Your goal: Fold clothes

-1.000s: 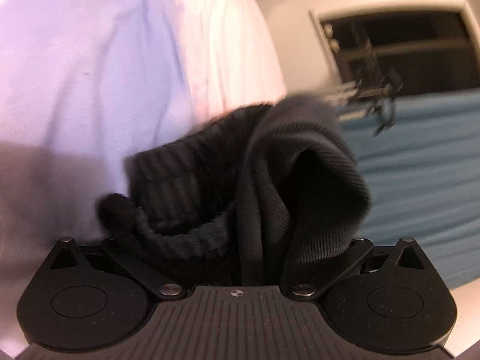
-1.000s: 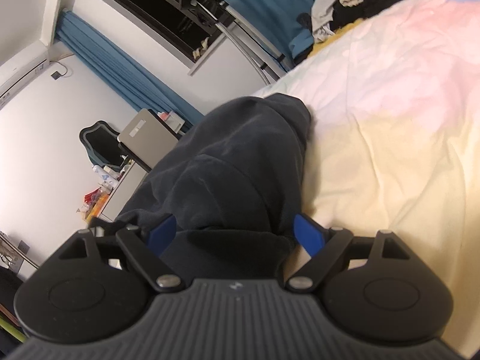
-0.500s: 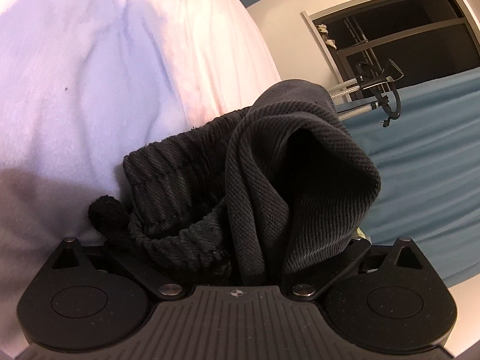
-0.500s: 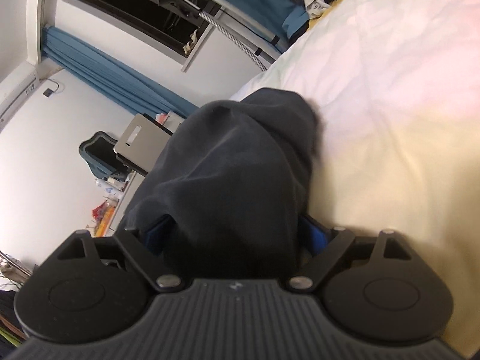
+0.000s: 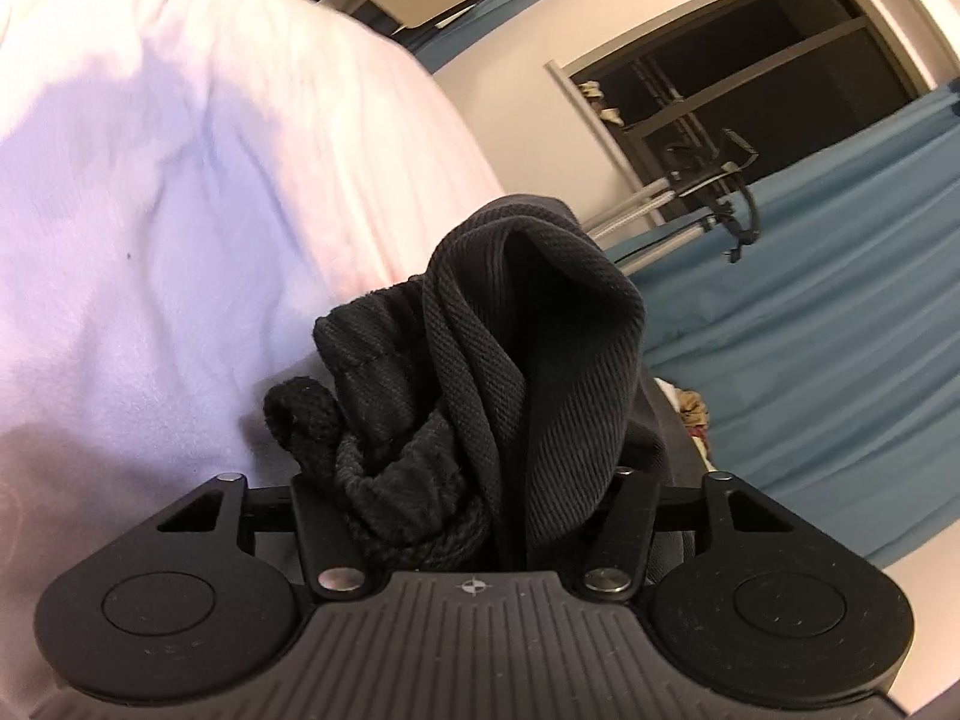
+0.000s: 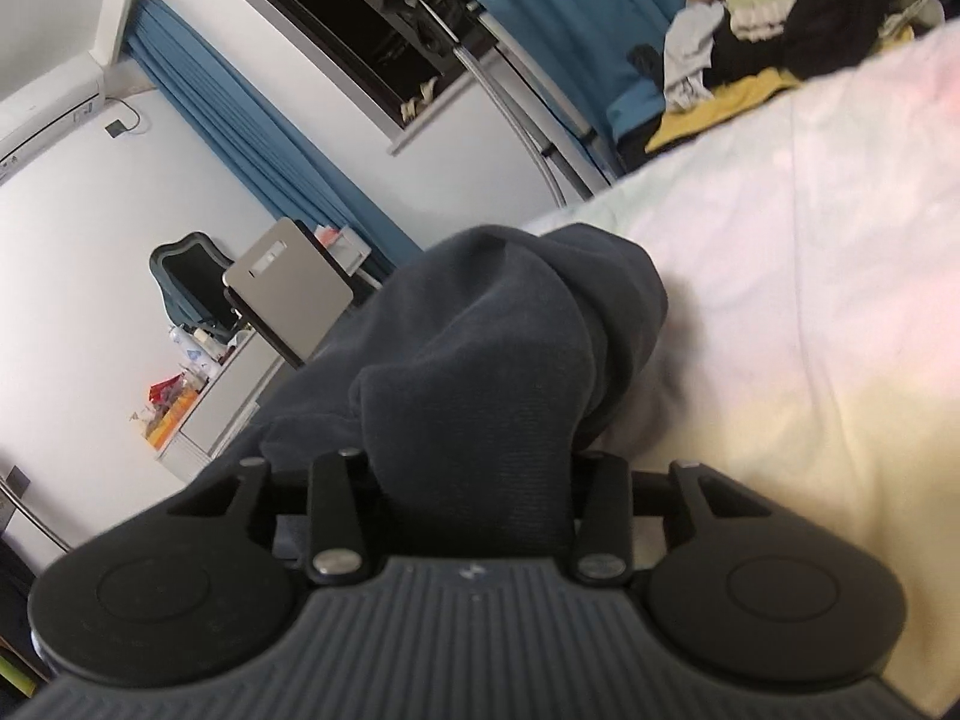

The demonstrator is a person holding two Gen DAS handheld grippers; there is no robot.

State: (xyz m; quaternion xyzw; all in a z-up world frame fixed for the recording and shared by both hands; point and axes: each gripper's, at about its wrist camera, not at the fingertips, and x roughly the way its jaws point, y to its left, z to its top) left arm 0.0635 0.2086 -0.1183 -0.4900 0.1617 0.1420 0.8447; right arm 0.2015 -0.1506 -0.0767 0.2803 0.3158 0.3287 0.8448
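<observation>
A dark garment (image 5: 540,360) with a ribbed hem and a knotted drawcord (image 5: 306,420) bunches up in the left wrist view. My left gripper (image 5: 480,504) is shut on it, and the cloth hides both fingers. In the right wrist view the same dark garment (image 6: 480,372) rises in a smooth fold over the pale bed sheet (image 6: 780,300). My right gripper (image 6: 474,480) is shut on that fold, its fingers buried in the fabric. Both ends are held above the bed.
A bed with a pale sheet (image 5: 180,210) lies under both grippers. A pile of clothes (image 6: 780,18) sits at the far end of the bed. Blue curtains (image 5: 810,330), a dark window (image 6: 360,42), a metal stand (image 6: 510,90) and a cluttered desk (image 6: 198,384) ring the room.
Both grippers have tilted and shifted while still holding the garment; the right view now shows more of the room and the clothes pile, and its blue finger pads are hidden by cloth.
</observation>
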